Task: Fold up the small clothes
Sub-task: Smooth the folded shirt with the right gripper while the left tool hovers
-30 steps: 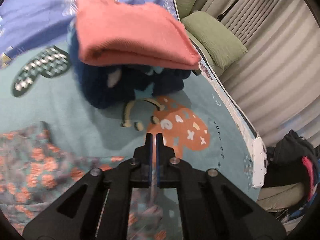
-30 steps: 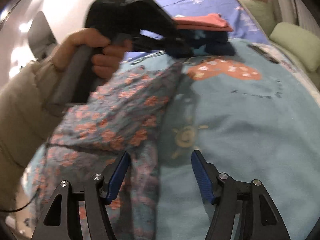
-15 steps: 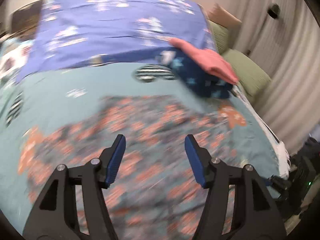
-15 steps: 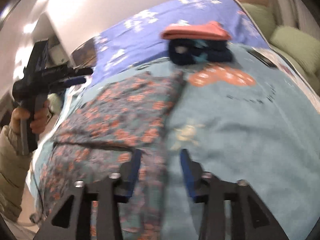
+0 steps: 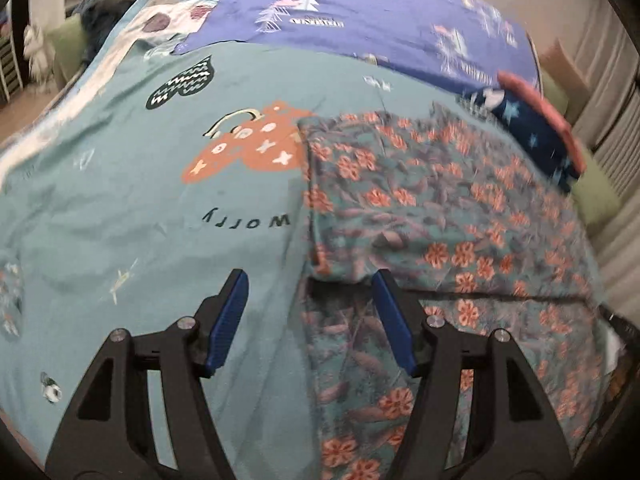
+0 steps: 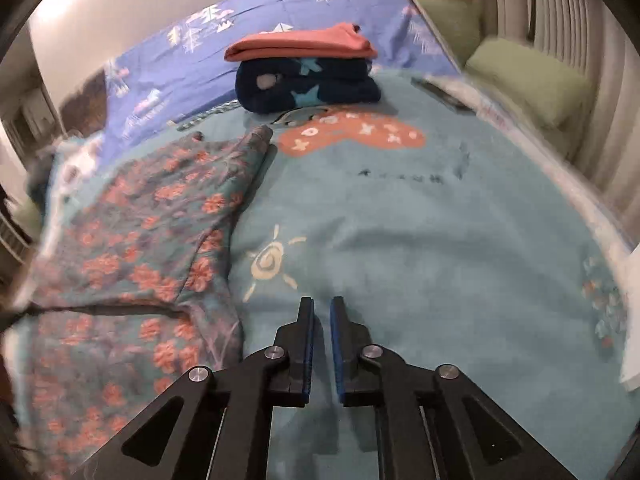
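A teal floral garment with orange flowers (image 5: 432,216) lies spread on the teal bedcover (image 5: 120,208), its upper part folded over the lower. My left gripper (image 5: 308,288) is open and empty, hovering over the garment's left edge near the fold. In the right wrist view the same garment (image 6: 152,216) lies at the left. My right gripper (image 6: 321,312) is shut with a thin gap, empty, above bare bedcover (image 6: 420,240) just right of the garment. A folded pink garment (image 6: 300,42) rests on a folded navy star-patterned one (image 6: 308,86) at the far side.
A blue-purple sheet with tree prints (image 6: 192,52) covers the head of the bed. Green pillows (image 6: 528,80) lie along the right by a curtain. The folded stack also shows at the right in the left wrist view (image 5: 536,136).
My left gripper has opened, let go of the garment and swung back from the folded stack to the garment's left edge. My right gripper has closed from wide open, holding nothing.
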Demonstrator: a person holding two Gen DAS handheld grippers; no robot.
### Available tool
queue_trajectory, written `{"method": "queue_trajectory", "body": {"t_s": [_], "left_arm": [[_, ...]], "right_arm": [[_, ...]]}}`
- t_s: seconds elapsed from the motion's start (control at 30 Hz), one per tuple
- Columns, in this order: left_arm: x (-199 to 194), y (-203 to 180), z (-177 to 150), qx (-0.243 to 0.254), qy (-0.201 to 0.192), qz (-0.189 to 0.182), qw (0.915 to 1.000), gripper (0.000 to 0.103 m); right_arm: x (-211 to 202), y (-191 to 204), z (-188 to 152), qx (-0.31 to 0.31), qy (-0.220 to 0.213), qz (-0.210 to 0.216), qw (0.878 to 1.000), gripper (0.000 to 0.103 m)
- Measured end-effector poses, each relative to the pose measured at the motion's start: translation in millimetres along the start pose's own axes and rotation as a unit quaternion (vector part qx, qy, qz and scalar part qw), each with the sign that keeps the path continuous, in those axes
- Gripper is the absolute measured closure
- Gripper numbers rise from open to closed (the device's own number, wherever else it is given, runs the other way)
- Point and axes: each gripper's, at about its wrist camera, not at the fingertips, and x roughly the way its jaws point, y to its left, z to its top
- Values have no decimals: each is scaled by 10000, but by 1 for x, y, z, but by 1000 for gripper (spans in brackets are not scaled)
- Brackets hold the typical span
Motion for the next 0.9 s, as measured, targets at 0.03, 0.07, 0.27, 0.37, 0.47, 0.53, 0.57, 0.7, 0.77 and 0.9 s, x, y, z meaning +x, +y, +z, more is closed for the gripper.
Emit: {"method": "queue_trajectory", "body": {"t_s": [0.03, 0.07, 0.27, 0.37, 0.47, 0.53, 0.57, 0.7, 0.77, 0.9], "left_arm": [[-2, 1, 1, -26, -61, -30, 10000, 38], [-2, 0, 4, -37, -119, -54, 9999, 38], [18, -14, 30, 3, -122, -119, 9999, 38], [45, -11, 29, 47, 172, 388, 9991, 34], [43, 5, 22, -253, 85, 153, 9995, 29], [33, 14, 18, -369, 42, 115, 9992, 29], [27, 17, 16, -386, 12, 84, 9992, 29], [-11, 18, -1, -174, -236, -343, 9990, 30], [-25, 12, -9, 67, -305, -487, 9983, 30], [-47, -5, -26, 417, -358, -690, 9961, 30]], "right_arm": [[-4, 0, 2, 31, -16, 88, 10000, 93], [-9, 5, 4, -87, -119, 6, 9999, 92], [1, 62, 32, -782, -290, 221, 9963, 49], [28, 77, 47, -726, -117, 305, 9968, 39], [66, 77, 47, -738, 288, -185, 9967, 44], [68, 64, 45, -661, 99, -366, 9971, 54], [61, 55, 44, -508, 3, -378, 9980, 54], [30, 45, 38, -446, -175, -199, 9987, 54], [12, 44, 29, -641, -175, 104, 9977, 54], [-18, 52, 0, -1051, -172, 413, 9935, 54]]}}
